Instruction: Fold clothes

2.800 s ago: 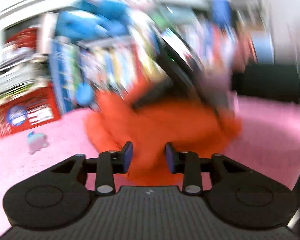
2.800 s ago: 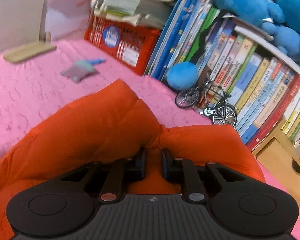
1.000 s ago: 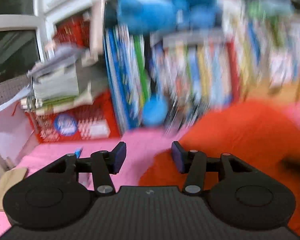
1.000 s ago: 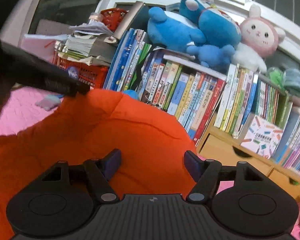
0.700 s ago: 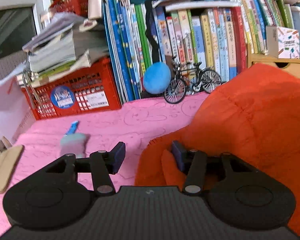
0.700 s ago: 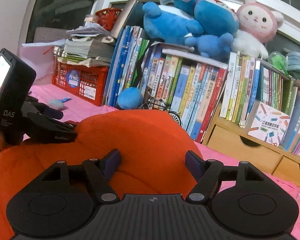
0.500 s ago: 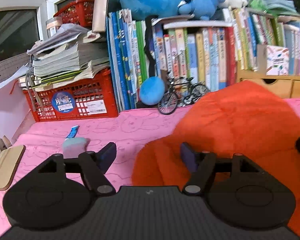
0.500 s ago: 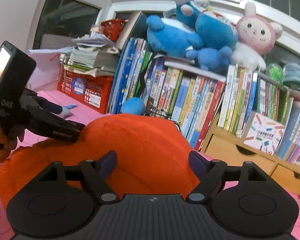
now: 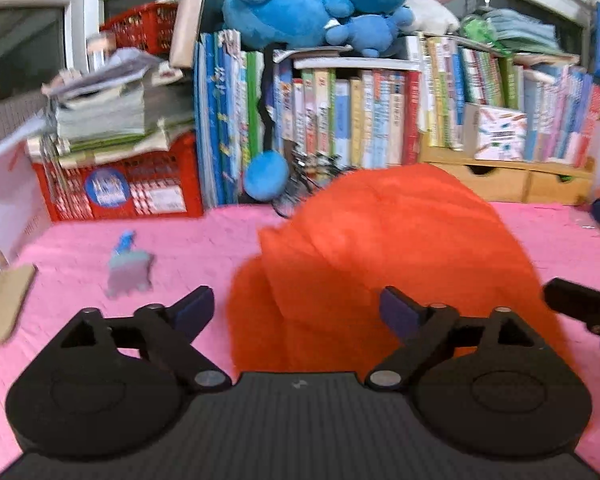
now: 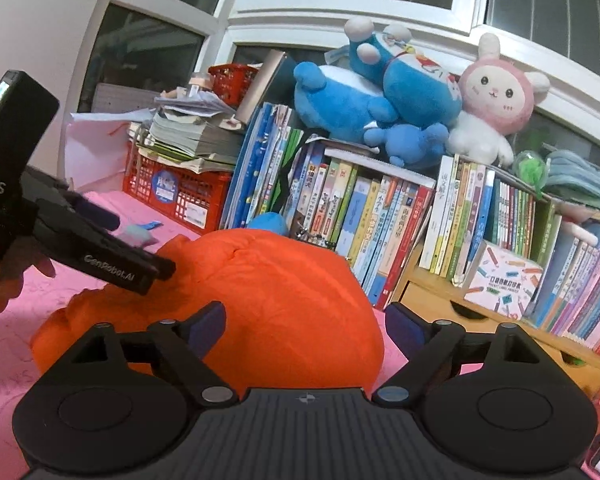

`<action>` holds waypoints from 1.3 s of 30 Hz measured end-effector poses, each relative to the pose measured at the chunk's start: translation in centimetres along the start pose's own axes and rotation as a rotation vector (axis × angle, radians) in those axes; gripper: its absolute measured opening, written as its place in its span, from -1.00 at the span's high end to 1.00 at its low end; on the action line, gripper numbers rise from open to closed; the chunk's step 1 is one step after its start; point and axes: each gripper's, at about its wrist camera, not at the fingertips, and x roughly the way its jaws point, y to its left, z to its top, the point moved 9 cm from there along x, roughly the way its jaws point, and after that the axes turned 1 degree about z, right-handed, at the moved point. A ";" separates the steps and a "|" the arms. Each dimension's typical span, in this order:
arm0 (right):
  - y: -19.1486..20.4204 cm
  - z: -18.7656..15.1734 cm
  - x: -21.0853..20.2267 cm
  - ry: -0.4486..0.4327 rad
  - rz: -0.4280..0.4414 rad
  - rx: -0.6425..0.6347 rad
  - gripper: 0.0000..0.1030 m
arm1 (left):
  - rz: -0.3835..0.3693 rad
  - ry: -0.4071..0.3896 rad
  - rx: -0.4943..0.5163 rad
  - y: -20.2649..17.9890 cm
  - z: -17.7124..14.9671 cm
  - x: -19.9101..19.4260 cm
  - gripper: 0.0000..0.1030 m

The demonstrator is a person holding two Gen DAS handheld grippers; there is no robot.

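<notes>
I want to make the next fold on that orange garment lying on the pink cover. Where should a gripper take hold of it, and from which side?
Probably the layered edge of the orange garment nearest the left gripper, coming in low from the near side. There the cloth ends in a thin lip on the pink cover; the middle bulges too round to pinch. Both jaws are opening, clear of the cloth; the right gripper could take the near edge on its side.

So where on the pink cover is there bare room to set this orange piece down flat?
Bare pink cover lies left of the orange garment, bordered by the red crate behind and the small grey-blue toy at its edge. Another strip runs right of the garment, before the wooden drawers. It is crowded along the books, where the blue ball sits.
</notes>
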 end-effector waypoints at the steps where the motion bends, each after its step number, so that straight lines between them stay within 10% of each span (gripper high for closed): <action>1: -0.1 -0.3 -0.5 0.003 0.008 0.011 -0.79 | -0.014 0.006 -0.008 -0.3 -0.5 -0.6 -0.99; 18: 2.2 -10.7 -12.0 0.078 -0.133 0.224 -1.00 | -0.064 0.201 -0.106 -5.6 -9.9 -8.9 -1.00; 39: 3.5 -11.2 -11.9 0.095 -0.107 0.250 -1.00 | -0.033 0.272 -0.088 -6.5 -11.5 -8.8 -1.00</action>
